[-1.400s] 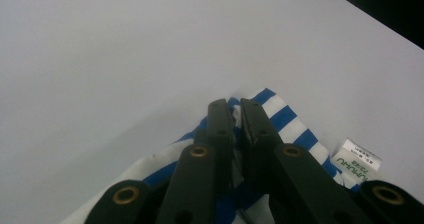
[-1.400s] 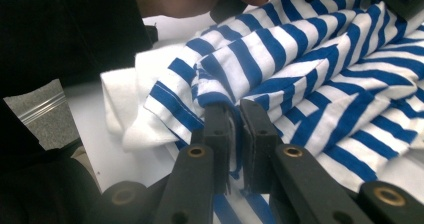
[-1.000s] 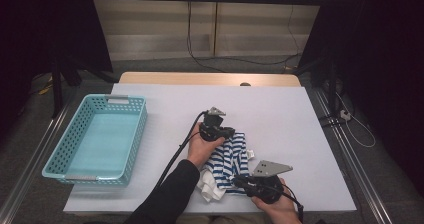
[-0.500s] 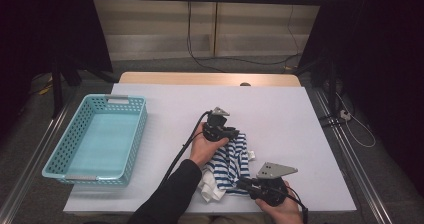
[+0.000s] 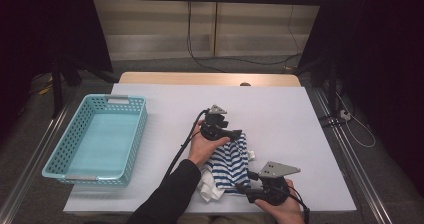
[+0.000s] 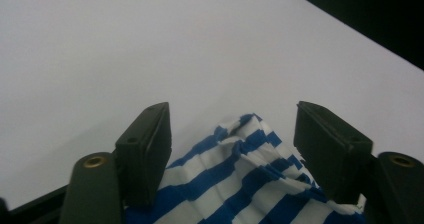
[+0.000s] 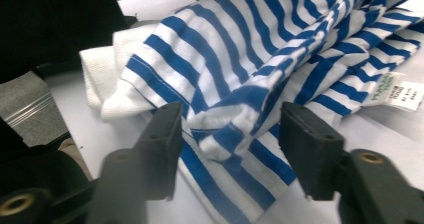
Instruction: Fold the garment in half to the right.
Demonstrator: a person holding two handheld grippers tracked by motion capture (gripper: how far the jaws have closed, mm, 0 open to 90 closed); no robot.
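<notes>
Striped cotton, blue and white: the garment [image 5: 231, 164] lies bunched on the white table [image 5: 280, 114], close to the near edge and right of the middle, with a plain white cloth [image 5: 207, 188] tucked under its near-left side.

Both grippers have just been opening. My left gripper [image 5: 235, 133] sits at the garment's far end; in the left gripper view its jaws stand apart with the striped corner [image 6: 250, 154] lying loose between them, the pads not pressing it. My right gripper [image 5: 242, 190] is at the garment's near end, by the near edge of the table; in the right gripper view its jaws are also apart, a folded hem [image 7: 230, 129] resting between them but not pinched. A small sewn-in label [image 7: 397, 95] shows at the garment's side.

Half a second ago, seen from above, both grippers sat at these same two ends of the garment. Now the cloth lies slack on the table, released at both ends.

Reading: this looks like the end of one fold or a straightening pull, the fabric set down. The teal basket [image 5: 95, 139] near the left edge stands empty, well apart from the garment. I judge the next grip has to be retaken before anything goes there.
</notes>
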